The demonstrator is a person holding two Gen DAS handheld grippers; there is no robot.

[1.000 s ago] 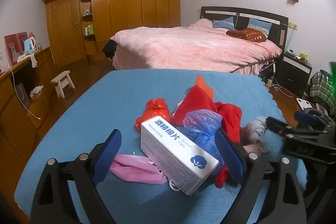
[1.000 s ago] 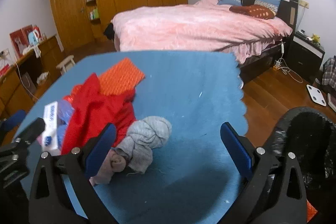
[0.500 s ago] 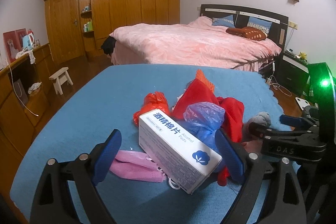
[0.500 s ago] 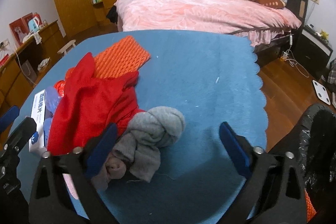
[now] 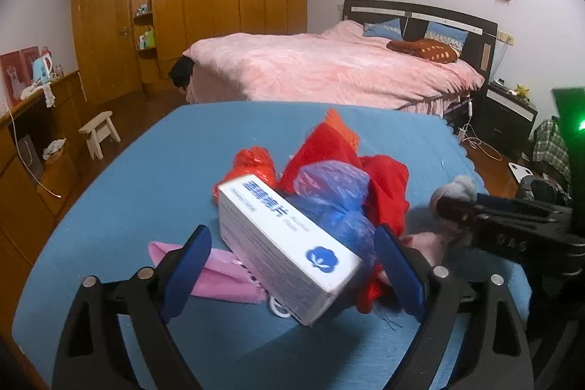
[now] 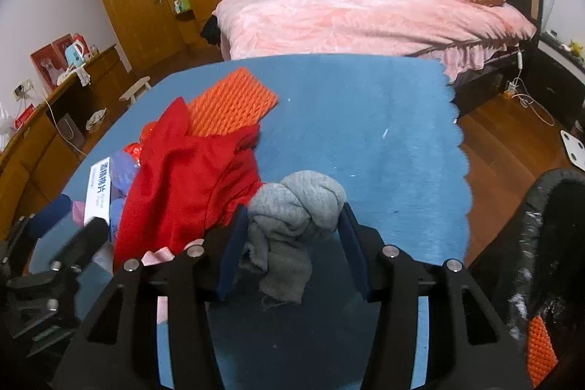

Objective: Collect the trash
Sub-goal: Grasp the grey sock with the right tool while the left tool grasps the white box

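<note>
Right tool: jaws closing, with the knotted grey sock between the blue pads; the pads sit at its sides, but a firm clamp cannot be confirmed. The sock lies on the blue bench, touching the red cloth on its left. An orange ribbed mat lies partly under the cloth's far edge. A black bin bag stands open off the bench's right edge, with an orange ribbed piece inside.

Left tool: jaws apart, gripping nothing. A white box with blue print lies between the pads, tilted across the gap. A pink face mask lies under and left of it. A blue plastic bag crowds the right pad, and a red plastic bag sits behind the box.

Only the left view shows the mask and red bag clearly. Only the right view shows the bin bag and the whole mat. In the left view the right tool appears at the right edge, at the sock.
</note>
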